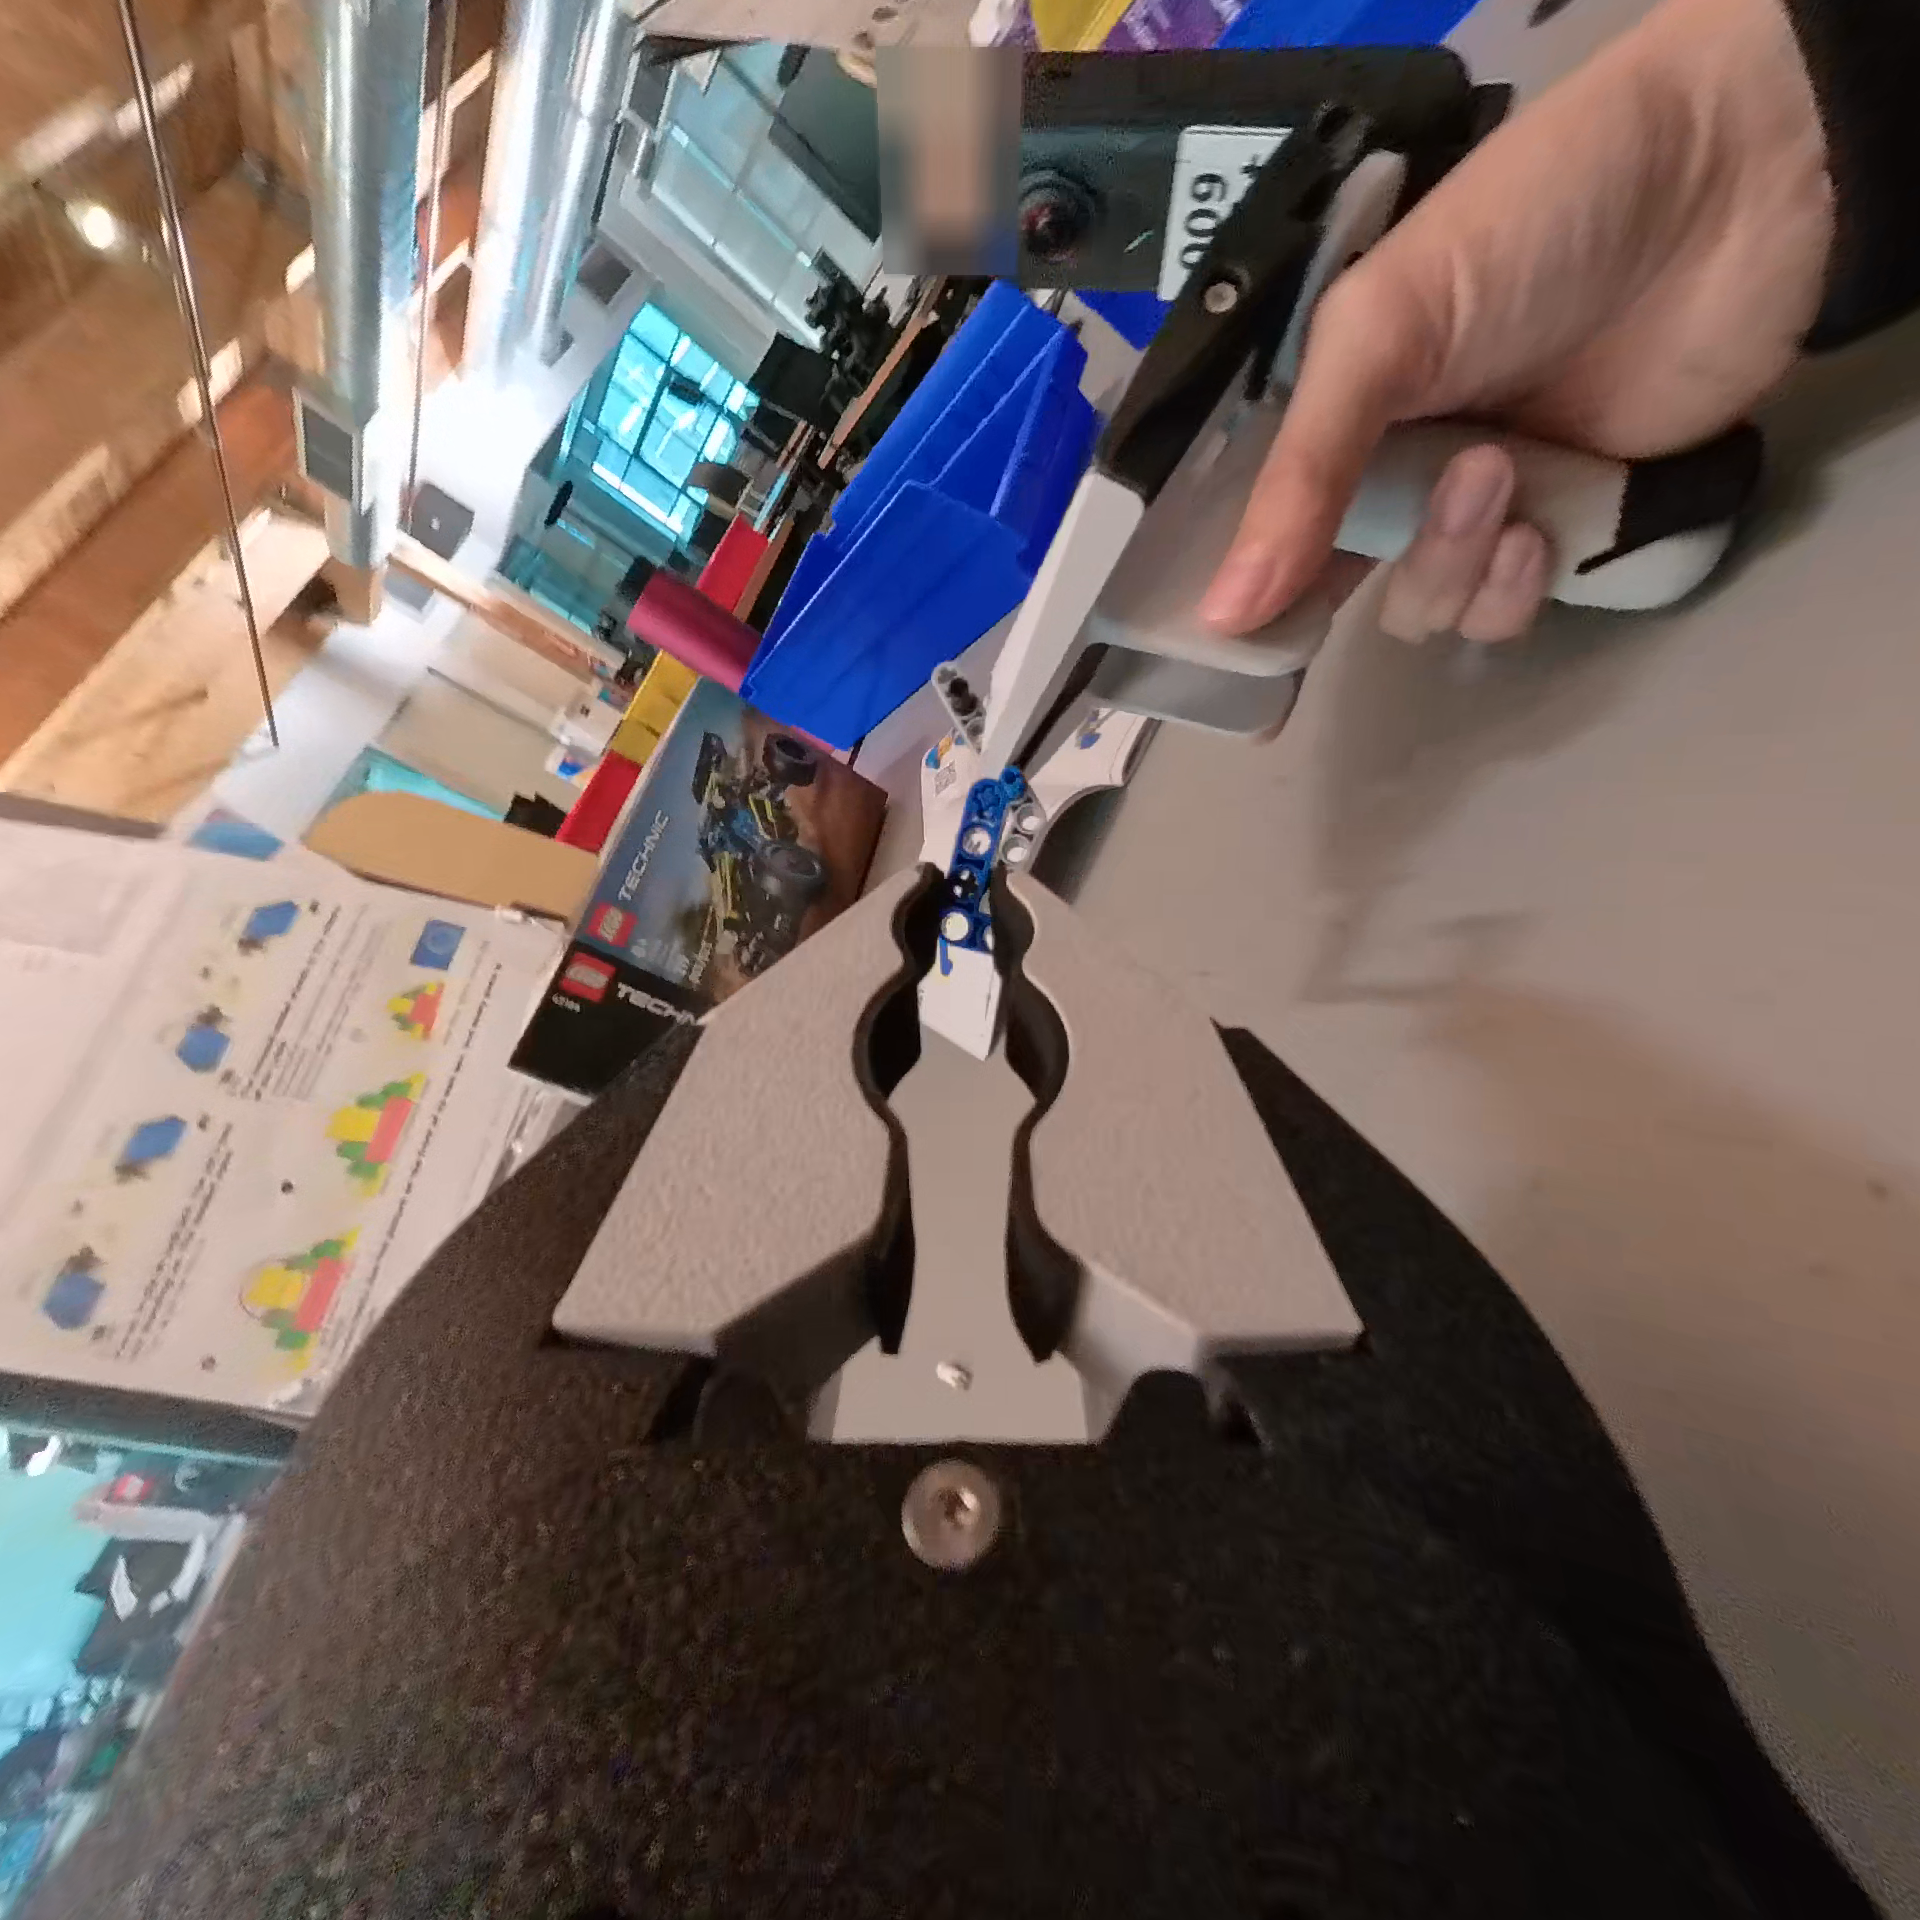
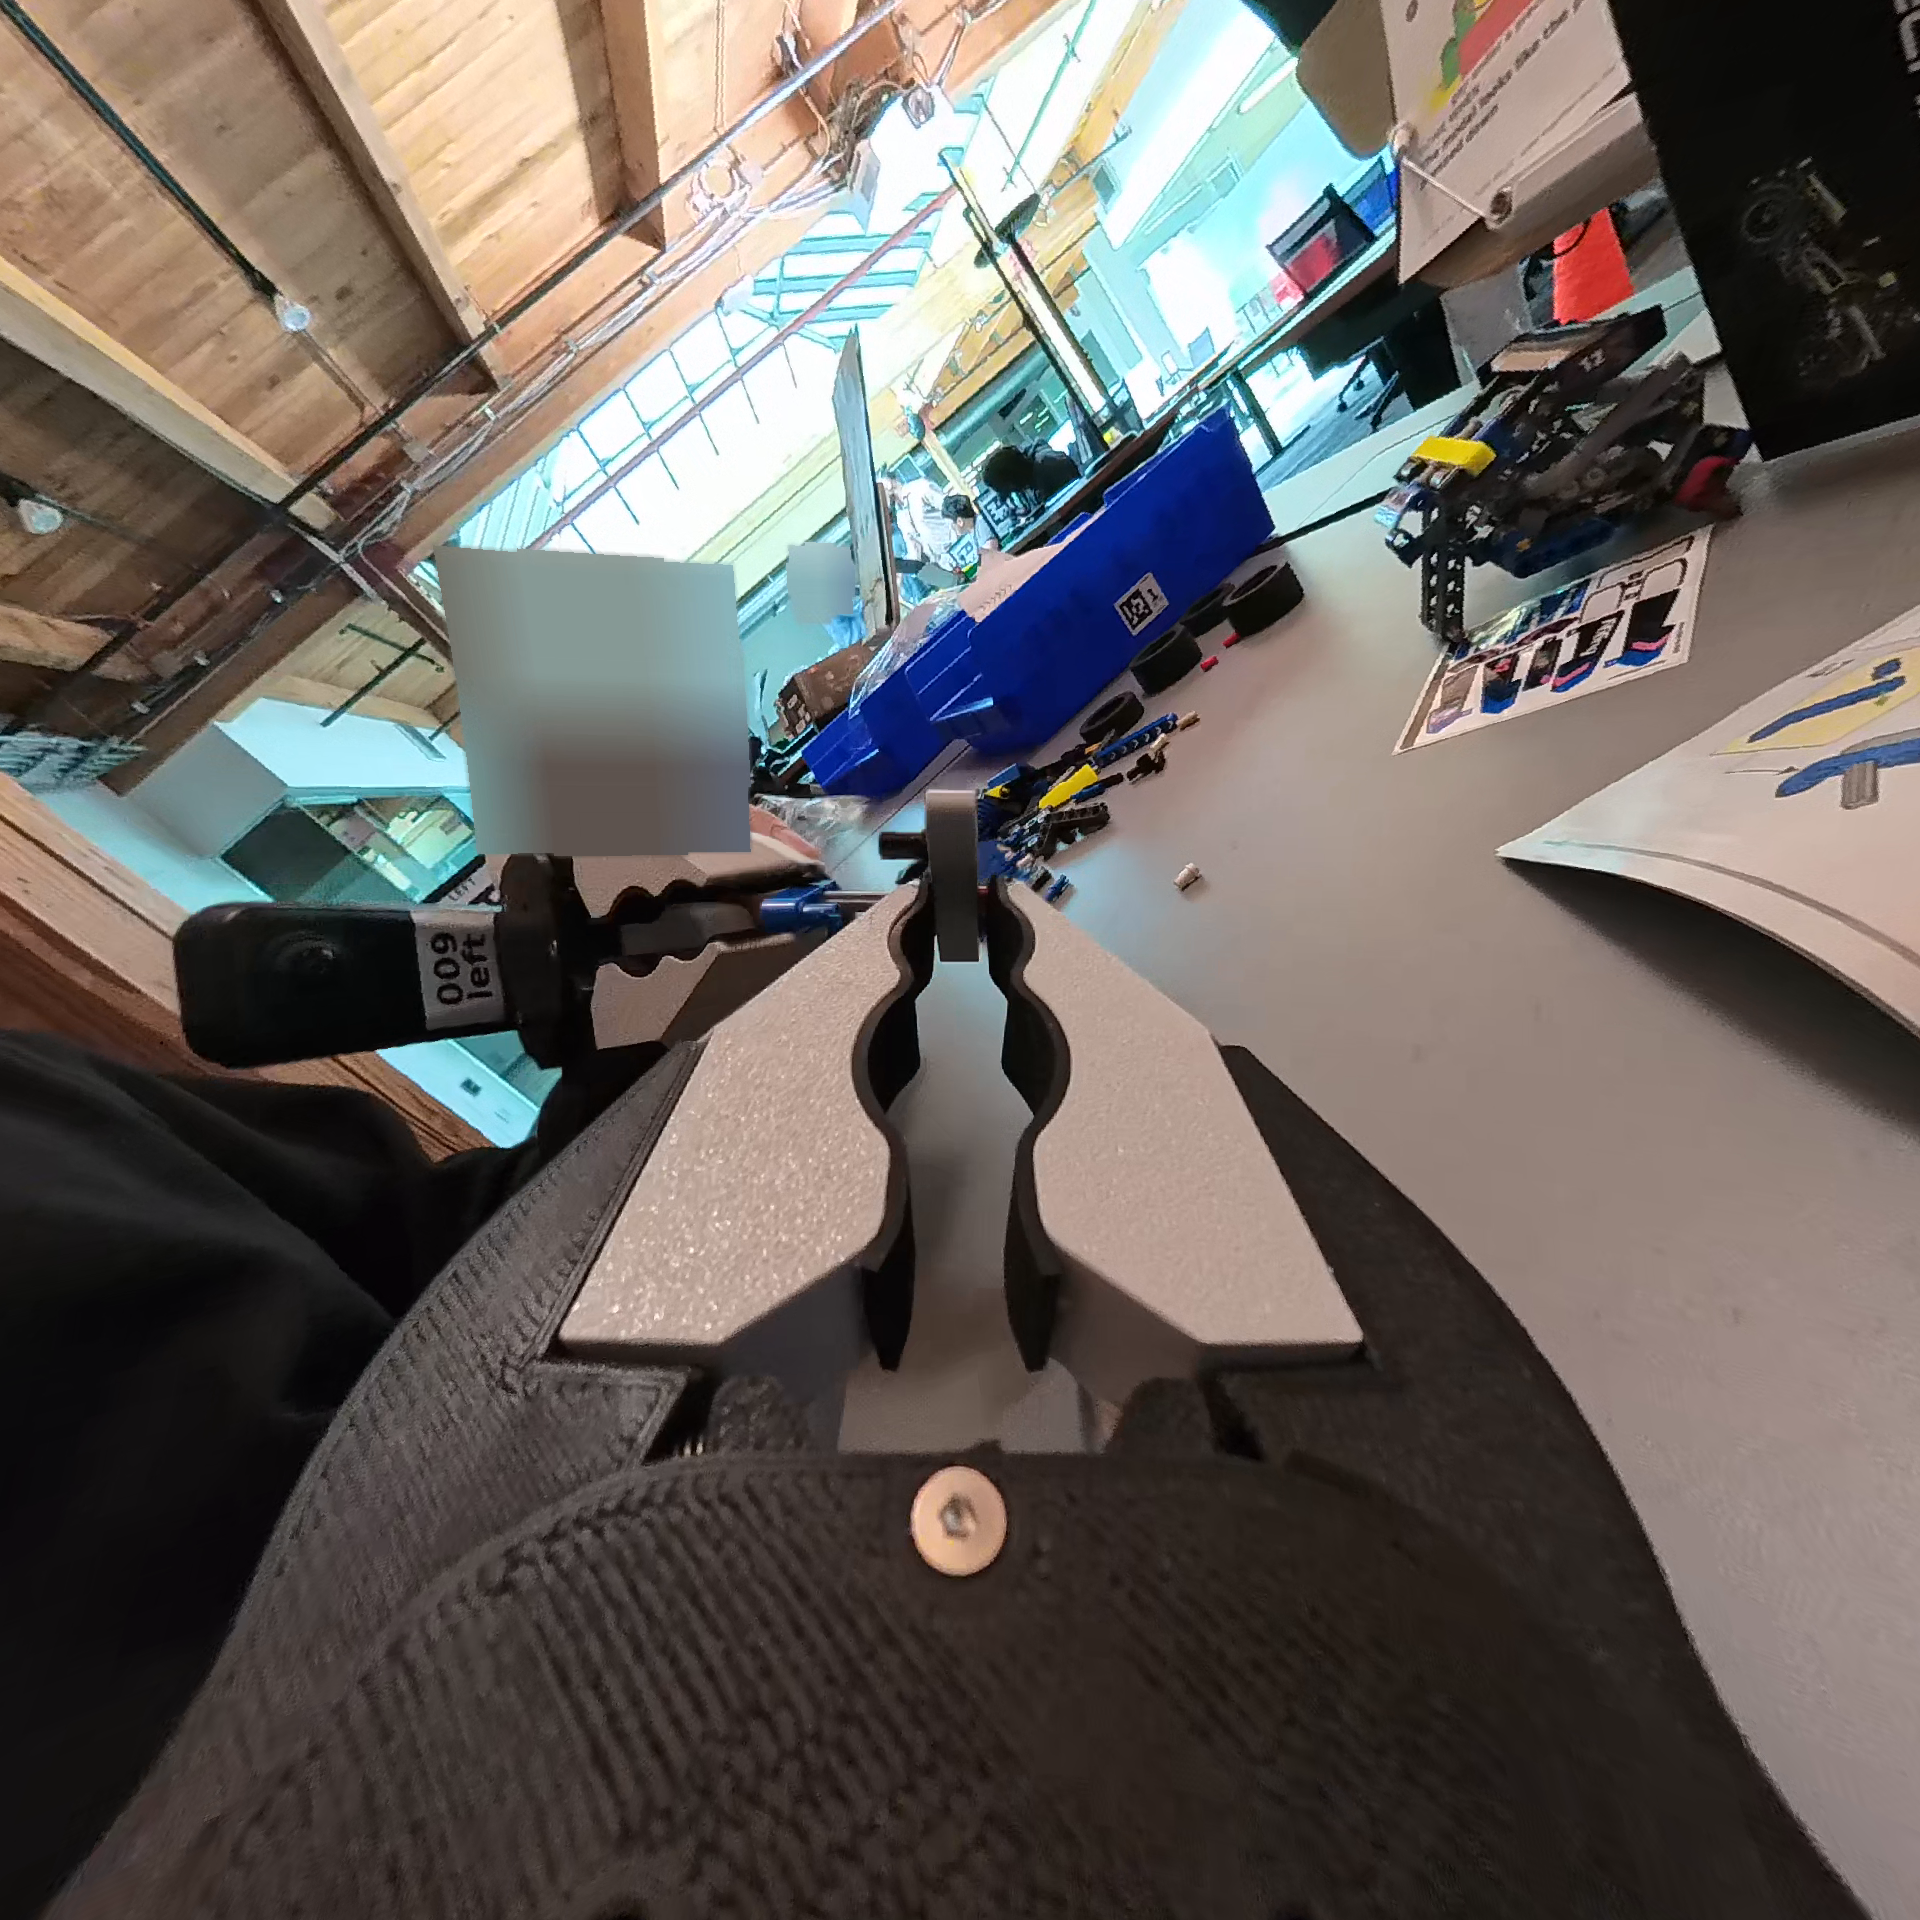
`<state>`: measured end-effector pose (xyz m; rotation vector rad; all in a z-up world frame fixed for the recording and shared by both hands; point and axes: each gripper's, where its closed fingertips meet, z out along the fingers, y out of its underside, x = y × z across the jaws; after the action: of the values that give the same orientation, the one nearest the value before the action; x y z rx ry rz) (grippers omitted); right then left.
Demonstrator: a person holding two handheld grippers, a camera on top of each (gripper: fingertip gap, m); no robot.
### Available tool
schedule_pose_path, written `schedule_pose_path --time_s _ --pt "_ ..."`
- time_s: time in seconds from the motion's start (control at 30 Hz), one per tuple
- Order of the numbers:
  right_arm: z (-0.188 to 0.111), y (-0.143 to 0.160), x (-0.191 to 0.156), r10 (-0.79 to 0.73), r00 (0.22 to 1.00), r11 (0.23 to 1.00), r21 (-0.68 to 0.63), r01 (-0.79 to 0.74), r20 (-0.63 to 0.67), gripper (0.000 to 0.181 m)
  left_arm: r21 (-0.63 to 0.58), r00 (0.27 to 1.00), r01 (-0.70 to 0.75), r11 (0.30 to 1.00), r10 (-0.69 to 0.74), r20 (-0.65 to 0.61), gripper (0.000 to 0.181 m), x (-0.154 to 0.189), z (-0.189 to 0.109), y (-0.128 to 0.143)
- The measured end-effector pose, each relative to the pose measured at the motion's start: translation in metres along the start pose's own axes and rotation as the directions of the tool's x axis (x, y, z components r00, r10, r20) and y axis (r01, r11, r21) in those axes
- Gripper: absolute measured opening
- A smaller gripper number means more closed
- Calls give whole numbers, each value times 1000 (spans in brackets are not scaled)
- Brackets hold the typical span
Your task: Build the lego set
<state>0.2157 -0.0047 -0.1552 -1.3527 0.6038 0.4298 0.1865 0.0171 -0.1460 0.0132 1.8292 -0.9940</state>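
While clamped, both fingers (image 1: 1023, 940) pinch lego pieces (image 1: 971, 904).

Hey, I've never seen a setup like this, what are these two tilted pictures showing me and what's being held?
There is no robot: a person holds hand-operated tongs in each hand, each carrying a camera looking along its fingers. The left view shows the left tongs gripping a blue and white lego piece, with the person's hand working the right tongs opposite. The right view shows the right tongs pinching a grey lego piece. On the grey table lie loose parts, black wheels, blue bins and a half-built model.
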Motion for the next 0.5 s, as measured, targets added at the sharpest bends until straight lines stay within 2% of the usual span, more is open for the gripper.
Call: schedule_pose_path --time_s 0.17,0.23,0.4,0.5 --pt "1 7 -1 35 999 998 -55 -34 9 9 30 996 1 1000 1 -86 6 7 -4 0" --pt "2 10 0 37 999 997 -70 -37 -3 9 8 993 -75 997 75 -90 6 8 -5 2" --pt "4 12 -1 -101 993 988 -122 93 -58 9 -65 954 -292 954 285 -96 5 13 -7 10" --pt "1 10 -5 -65 998 990 -130 63 -13 9 -4 970 -226 974 225 -92 5 14 -7 4"
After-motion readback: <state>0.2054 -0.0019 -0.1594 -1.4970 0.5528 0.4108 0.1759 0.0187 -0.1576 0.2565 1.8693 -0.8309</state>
